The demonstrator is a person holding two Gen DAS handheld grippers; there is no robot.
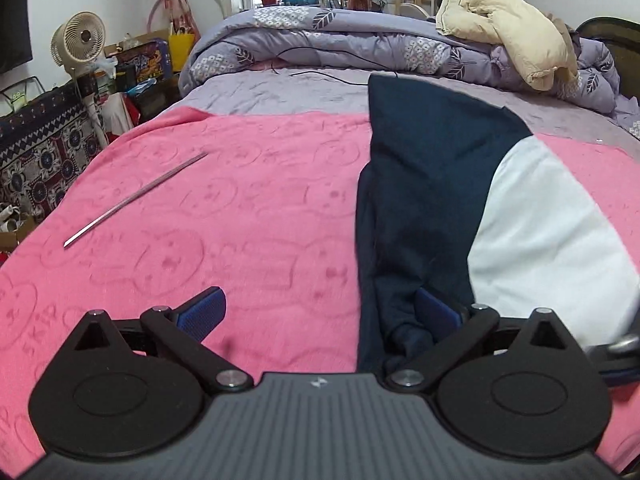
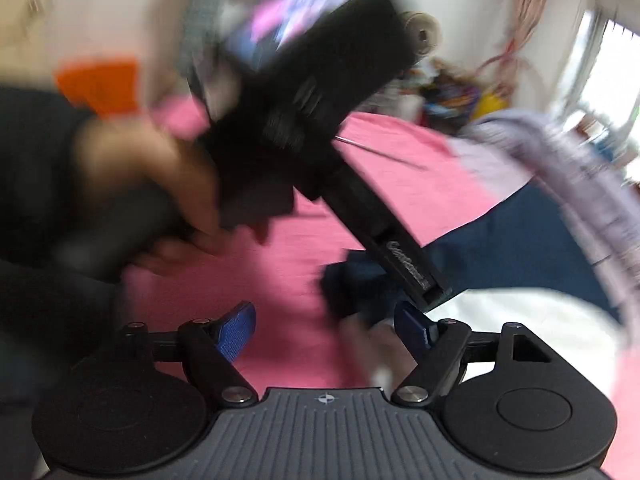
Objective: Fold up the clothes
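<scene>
A navy and white garment (image 1: 420, 180) lies lengthwise on the pink blanket (image 1: 240, 220) of a bed, with its white panel (image 1: 548, 232) to the right. My left gripper (image 1: 320, 312) is open and low over the near end. A bunched navy edge lies just inside its right pad (image 1: 436, 314), and the left pad rests over bare blanket. The right wrist view is blurred. It shows my right gripper (image 2: 325, 330) open over the blanket beside the garment (image 2: 520, 232). A person's hand (image 2: 140, 184) holds the left gripper, whose fingertip (image 2: 412, 268) is at the navy fabric.
A thin metal rod (image 1: 136, 199) lies on the blanket to the left. A rolled lilac quilt (image 1: 320, 40) with a cream jacket (image 1: 508, 32) on it fills the head of the bed. A black cable (image 1: 328, 76) trails below it. A fan (image 1: 80, 42) and clutter stand left of the bed.
</scene>
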